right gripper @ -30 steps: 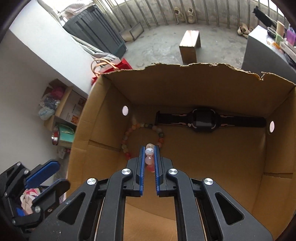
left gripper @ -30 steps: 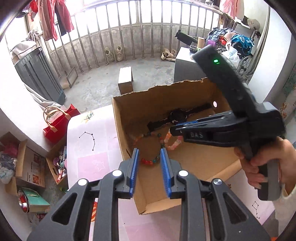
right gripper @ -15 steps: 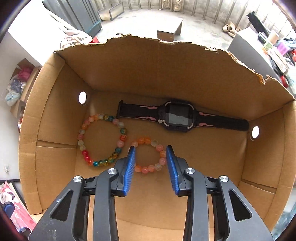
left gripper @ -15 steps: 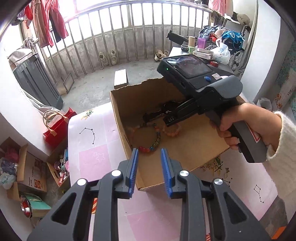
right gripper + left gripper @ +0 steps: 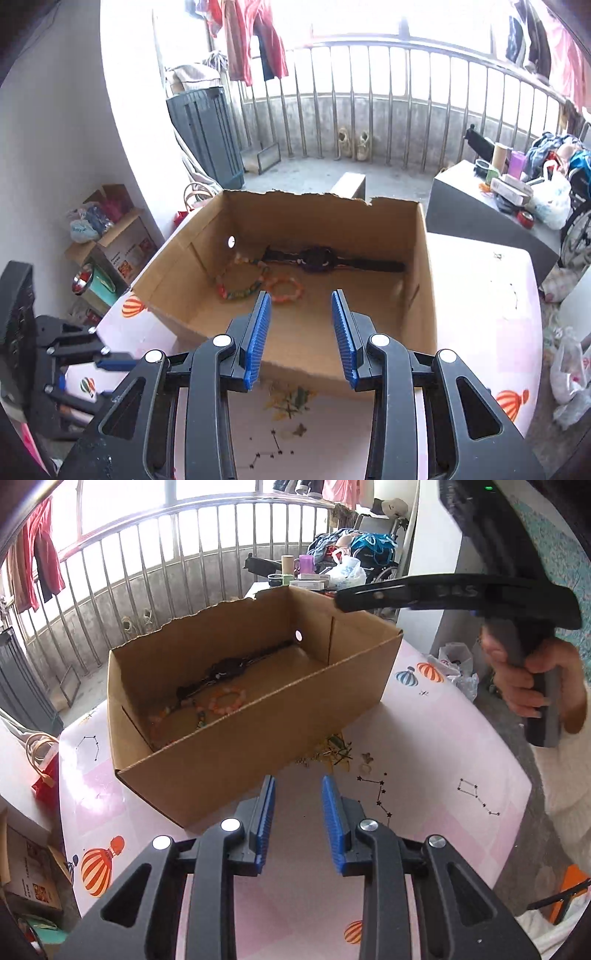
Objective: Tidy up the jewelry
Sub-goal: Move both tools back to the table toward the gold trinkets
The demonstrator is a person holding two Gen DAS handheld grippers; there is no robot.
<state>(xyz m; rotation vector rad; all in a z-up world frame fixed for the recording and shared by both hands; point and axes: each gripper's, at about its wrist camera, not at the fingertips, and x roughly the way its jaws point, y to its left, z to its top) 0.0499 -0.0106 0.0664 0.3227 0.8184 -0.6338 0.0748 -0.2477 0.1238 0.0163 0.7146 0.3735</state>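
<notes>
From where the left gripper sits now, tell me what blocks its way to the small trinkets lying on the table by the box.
Nothing visible does. The left gripper is open and empty, and only bare tablecloth lies between it and the trinkets beside the cardboard box.

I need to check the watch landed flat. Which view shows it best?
The right wrist view: the watch lies stretched out along the box's far wall. The left wrist view shows it smaller and foreshortened.
</notes>
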